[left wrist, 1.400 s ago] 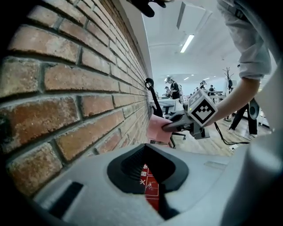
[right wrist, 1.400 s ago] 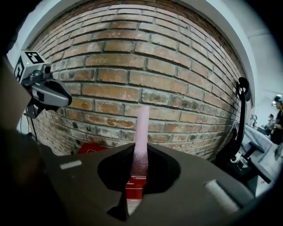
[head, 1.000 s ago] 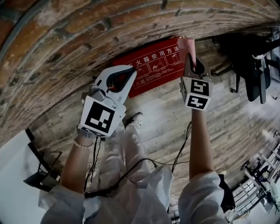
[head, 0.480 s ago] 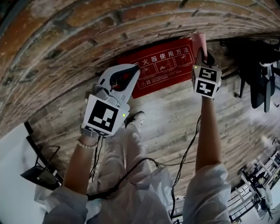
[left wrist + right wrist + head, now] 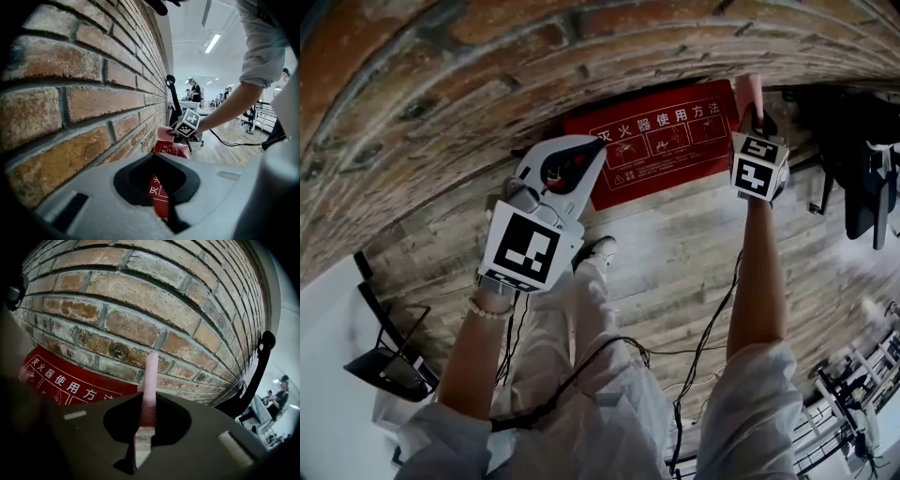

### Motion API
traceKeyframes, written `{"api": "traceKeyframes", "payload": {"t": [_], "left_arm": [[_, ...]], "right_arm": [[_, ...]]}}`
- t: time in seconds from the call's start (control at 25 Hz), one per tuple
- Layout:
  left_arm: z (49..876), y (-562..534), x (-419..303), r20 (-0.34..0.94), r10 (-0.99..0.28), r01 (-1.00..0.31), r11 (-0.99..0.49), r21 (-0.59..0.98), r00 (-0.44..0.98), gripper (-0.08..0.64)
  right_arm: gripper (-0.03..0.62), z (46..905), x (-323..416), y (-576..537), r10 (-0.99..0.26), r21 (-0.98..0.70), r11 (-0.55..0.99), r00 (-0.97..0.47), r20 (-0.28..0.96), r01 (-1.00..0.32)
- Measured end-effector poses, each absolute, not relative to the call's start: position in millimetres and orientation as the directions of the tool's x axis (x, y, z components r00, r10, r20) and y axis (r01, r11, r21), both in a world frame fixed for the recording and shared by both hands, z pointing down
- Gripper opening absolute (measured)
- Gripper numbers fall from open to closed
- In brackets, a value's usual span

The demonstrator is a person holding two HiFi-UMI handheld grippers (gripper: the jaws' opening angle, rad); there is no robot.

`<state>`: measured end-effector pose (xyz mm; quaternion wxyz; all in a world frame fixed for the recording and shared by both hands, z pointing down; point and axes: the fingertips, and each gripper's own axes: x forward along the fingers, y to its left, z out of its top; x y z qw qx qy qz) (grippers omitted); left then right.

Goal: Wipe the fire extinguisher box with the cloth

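- At the brick wall (image 5: 487, 75) base, 12 o'clock: fire extinguisher box (image 5: 661, 141).
- Right gripper (image 5: 750, 98) clamps cloth (image 5: 151, 380) at the box's 3 o'clock end, positioned for wiping.
- Left gripper (image 5: 592, 148): closed, empty, idle near the 9 o'clock end.

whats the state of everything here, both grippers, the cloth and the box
left gripper: shut, holding nothing, at the box's left end
right gripper: shut on the cloth
cloth: pink, pinched upright between the jaws, near the brick wall
fire extinguisher box: red, closed, standing against the brick wall
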<state>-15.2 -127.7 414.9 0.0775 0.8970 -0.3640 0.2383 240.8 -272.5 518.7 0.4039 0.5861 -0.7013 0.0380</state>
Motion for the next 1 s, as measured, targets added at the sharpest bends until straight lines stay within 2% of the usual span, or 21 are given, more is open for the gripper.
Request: {"api": "traceKeyframes", "payload": {"t": [0.52,1.0], "left_arm": [[424,-121,-30,0.516,-0.597,-0.678,-0.734,-0.043,0.614,-0.003],[422,-115,-45,0.507,-0.616,-0.700,-0.713,-0.033,0.603,-0.003]], "right_arm": [[0.017,559,191,-263,-0.705,0.253,0.384,-0.105,0.701,-0.888],[0.017,561,146,-243,-0.684,0.199,0.447,-0.190,0.704,-0.872]]}}
